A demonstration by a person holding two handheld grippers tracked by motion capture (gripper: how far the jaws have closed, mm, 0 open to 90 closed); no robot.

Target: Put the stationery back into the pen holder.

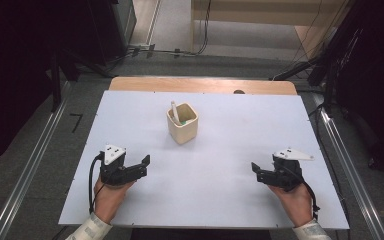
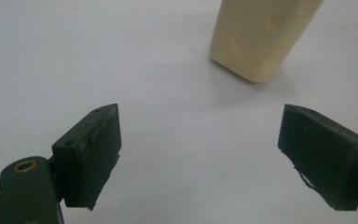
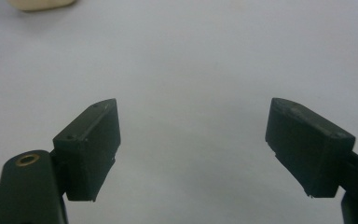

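Desk: a flat white rectangular board (image 1: 215, 170) laid over a light wooden top, seen from above in the high view.

Object: a cream-coloured, square-mouthed holder cup with rounded corners (image 1: 183, 123) stands upright a little beyond the board's centre, toward 12 o'clock. A white stick-like item with a green tip (image 1: 175, 114) leans inside it against the 9 o'clock wall (too small to tell what it is).

Left claw (image 1: 146, 164): black, held in the person's left hand (image 1: 109, 196) at about 8 o'clock from the cup, well apart from it, pointing toward 3 o'clock across the board. Jaws stand wide with bare white board between them; nothing held. In the left gripper view the claw (image 2: 200, 135) shows both black pads spread to the frame's sides, and the cup's lower body (image 2: 261, 37) sits ahead at roughly 1 o'clock, clear of the pads.

Right claw (image 1: 256, 171): black, held in the right hand (image 1: 296, 202) at about 4 o'clock from the cup, also well apart, pointing toward 9 o'clock. Jaws wide, nothing between them. In the right gripper view the claw (image 3: 193, 130) frames bare board; a sliver of the cup's base (image 3: 42, 4) shows at 11 o'clock, at the top edge.

The two claws face each other across the near half of the board, both close above its surface.
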